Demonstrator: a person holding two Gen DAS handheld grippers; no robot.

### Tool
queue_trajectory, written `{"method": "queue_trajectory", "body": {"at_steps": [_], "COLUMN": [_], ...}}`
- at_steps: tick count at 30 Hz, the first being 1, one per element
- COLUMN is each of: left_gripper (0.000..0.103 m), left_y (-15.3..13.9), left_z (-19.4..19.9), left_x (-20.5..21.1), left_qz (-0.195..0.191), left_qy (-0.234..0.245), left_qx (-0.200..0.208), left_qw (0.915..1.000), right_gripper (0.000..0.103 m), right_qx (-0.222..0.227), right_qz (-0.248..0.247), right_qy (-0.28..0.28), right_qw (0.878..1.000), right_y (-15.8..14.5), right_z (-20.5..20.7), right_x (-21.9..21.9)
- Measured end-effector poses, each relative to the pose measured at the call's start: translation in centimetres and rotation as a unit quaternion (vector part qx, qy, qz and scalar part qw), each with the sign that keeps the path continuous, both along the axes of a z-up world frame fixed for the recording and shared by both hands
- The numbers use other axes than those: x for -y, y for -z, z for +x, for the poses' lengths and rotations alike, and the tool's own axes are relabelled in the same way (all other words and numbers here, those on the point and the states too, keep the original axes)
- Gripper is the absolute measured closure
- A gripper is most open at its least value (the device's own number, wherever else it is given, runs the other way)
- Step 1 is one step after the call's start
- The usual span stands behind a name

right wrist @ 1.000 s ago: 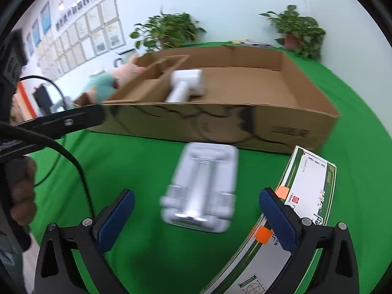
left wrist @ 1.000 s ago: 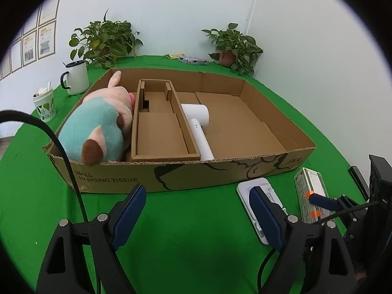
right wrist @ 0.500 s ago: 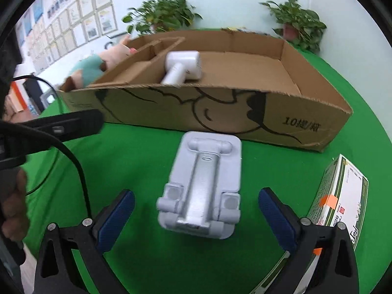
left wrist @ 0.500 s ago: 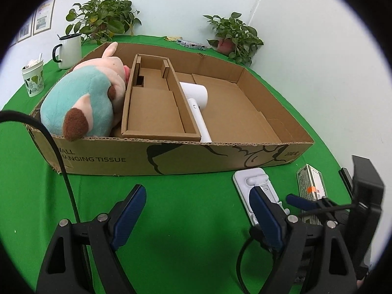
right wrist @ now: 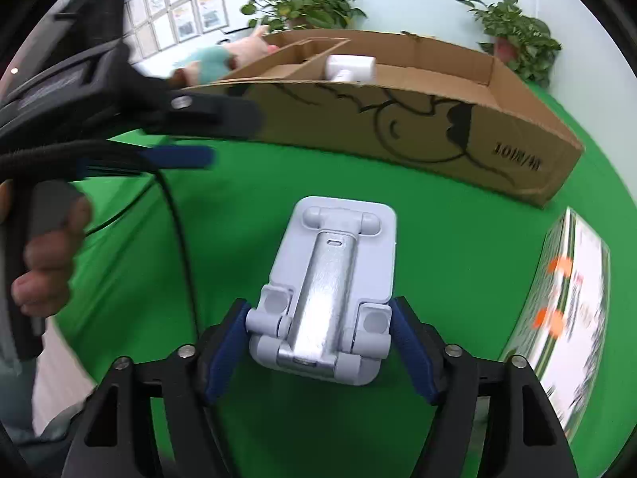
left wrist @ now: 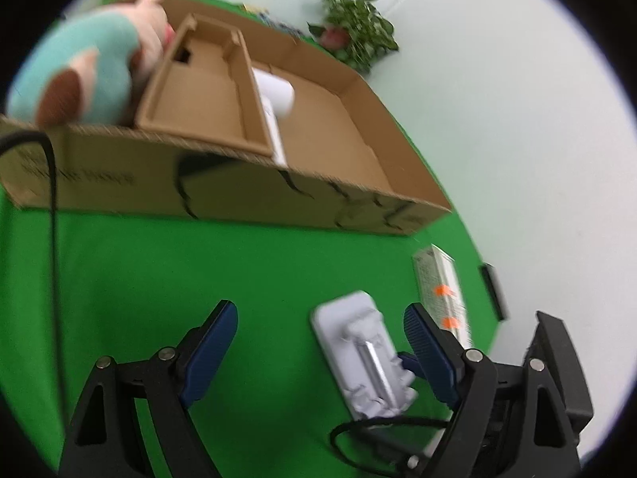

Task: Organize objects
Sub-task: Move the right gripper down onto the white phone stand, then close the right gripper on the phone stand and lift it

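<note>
A grey folding phone stand (right wrist: 330, 290) lies on the green cloth in front of the cardboard box (right wrist: 418, 127). My right gripper (right wrist: 318, 342) is shut on its near end, blue pads touching both sides. The stand also shows in the left wrist view (left wrist: 362, 354). My left gripper (left wrist: 318, 342) is open and empty above the cloth, left of the stand. The box (left wrist: 223, 195) holds a plush pig (left wrist: 87, 75), a cardboard insert (left wrist: 207, 95) and a white hair dryer (left wrist: 274, 99).
A white and green carton (right wrist: 573, 290) with orange stickers lies right of the stand; it also shows in the left wrist view (left wrist: 442, 290). Potted plants (right wrist: 517, 36) stand behind the box by the wall. A black cable (right wrist: 179, 239) hangs from the left gripper.
My right gripper has moved in and closed on the near end of the phone stand. My left gripper has tilted and swung closer to the stand, still open.
</note>
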State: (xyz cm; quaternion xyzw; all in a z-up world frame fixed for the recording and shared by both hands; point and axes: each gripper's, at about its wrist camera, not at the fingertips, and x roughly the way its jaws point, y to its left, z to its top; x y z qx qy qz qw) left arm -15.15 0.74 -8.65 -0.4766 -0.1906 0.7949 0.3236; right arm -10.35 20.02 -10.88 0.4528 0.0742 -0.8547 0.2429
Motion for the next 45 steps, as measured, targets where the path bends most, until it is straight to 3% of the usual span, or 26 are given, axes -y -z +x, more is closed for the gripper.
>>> {"method": "queue_trajectory", "body": {"at_steps": [2,7,10,13,20,27,30,34,37,45], "left_gripper": [0.018,0.020,0.023,0.027,0.028,0.035,0.042,0.066,0.069,0.073], "left_y": [0.6,2.1,2.7,3.1,3.2,3.4,3.4,3.5,3.6,1.5], "left_z": [-0.1,-0.7,-0.5,0.0,0.9,1.3,1.3,1.3,1.5,2.1], "left_x": [-1.0,-2.6,-2.8,-3.2,-3.5,-3.6,-4.0,-4.1,-3.7,-3.8], "left_qz": [0.016,0.043,0.053,0.069,0.068,0.068,0.059,0.039,0.044,0.050], "left_qy": [0.026,0.051,0.053,0.063,0.056,0.051,0.048,0.040,0.036,0.044], "left_qx": [0.016,0.058,0.076,0.091,0.090,0.096,0.095,0.095,0.099,0.060], "left_qw": [0.9994,0.9960,0.9943,0.9915,0.9920,0.9918,0.9925,0.9939,0.9935,0.9959], "right_gripper": [0.003,0.004,0.011,0.029,0.034,0.034,0.034,0.034,0.034,0.035], "right_qx": [-0.013,-0.021,-0.028,-0.032,-0.041,-0.016,-0.006,0.000,-0.002,-0.027], "right_qz": [-0.004,0.002,0.008,0.020,0.019,-0.035,-0.058,-0.073,-0.074,-0.087], "right_qy": [0.006,0.016,0.017,0.012,0.023,0.037,0.037,0.039,0.038,0.044], "right_qw": [1.000,1.000,0.999,0.999,0.999,0.999,0.998,0.997,0.997,0.995], "right_y": [-0.2,-0.1,-0.1,0.2,0.1,-0.5,-0.6,-0.8,-0.8,-1.5], "right_z": [0.7,0.3,0.4,0.7,1.1,0.4,0.5,0.8,1.2,1.4], "right_x": [-0.2,-0.1,0.0,0.5,1.0,-0.2,-0.8,-1.3,-1.4,-1.6]}}
